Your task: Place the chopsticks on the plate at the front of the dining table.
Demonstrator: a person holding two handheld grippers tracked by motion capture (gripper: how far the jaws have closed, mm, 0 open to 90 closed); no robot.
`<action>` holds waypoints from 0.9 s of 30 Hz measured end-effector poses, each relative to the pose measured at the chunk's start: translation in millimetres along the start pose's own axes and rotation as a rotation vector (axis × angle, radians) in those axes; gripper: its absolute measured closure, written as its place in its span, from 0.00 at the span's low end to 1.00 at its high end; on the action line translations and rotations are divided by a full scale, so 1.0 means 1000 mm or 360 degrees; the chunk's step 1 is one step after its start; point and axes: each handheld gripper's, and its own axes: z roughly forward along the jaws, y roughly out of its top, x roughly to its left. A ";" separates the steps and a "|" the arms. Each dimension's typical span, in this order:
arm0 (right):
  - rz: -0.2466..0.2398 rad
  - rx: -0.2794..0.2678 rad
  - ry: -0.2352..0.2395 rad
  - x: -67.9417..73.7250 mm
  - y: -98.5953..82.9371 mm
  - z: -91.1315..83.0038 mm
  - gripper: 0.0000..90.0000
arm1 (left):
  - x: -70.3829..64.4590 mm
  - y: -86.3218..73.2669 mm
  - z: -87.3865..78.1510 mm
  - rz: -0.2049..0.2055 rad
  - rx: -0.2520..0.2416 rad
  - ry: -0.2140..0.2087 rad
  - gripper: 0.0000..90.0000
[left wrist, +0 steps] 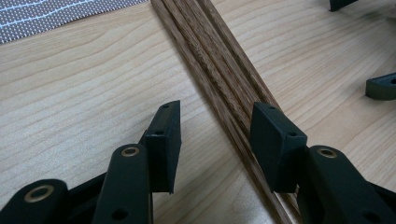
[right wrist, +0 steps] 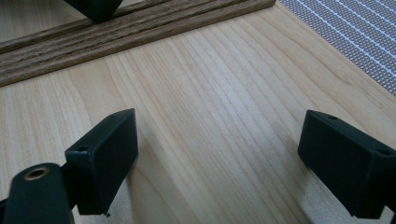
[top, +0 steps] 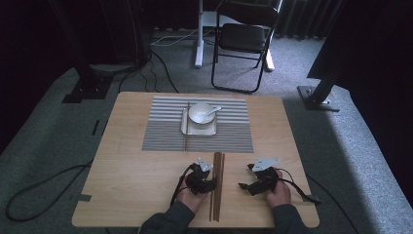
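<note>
**Wooden sticks between two open grippers, near table edge**

Bundle of wooden sticks lying flat on the table, lengthwise from the near edge toward the striped mat, far ends stopping just short of the mat's near border. At least three sticks side by side and touching, as seen in the left gripper view. Same bundle visible across the top of the right gripper view.

Left gripper held in the left hand, just beside the bundle on its left. Jaws spread apart, nothing clamped: in the left gripper view one pad on bare wood left of the sticks, the other pad over the bundle's right edge, so the jaws straddle part of the bundle. Contact with the sticks not determinable.

Right gripper held in the right hand, to the right of the bundle and apart from it. Jaws wide apart, empty, over bare table in the right gripper view.

Farther off, on the mat: square white plate carrying a white bowl with a spoon leaning in it. Single dark stick lying along the plate's left side. Folding chair on the carpet beyond the table.
</note>
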 end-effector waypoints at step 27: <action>0.0000 0.0000 0.0000 0.000 0.000 0.000 0.13 | -0.002 0.000 -0.003 0.0029 0.0055 0.0104 0.65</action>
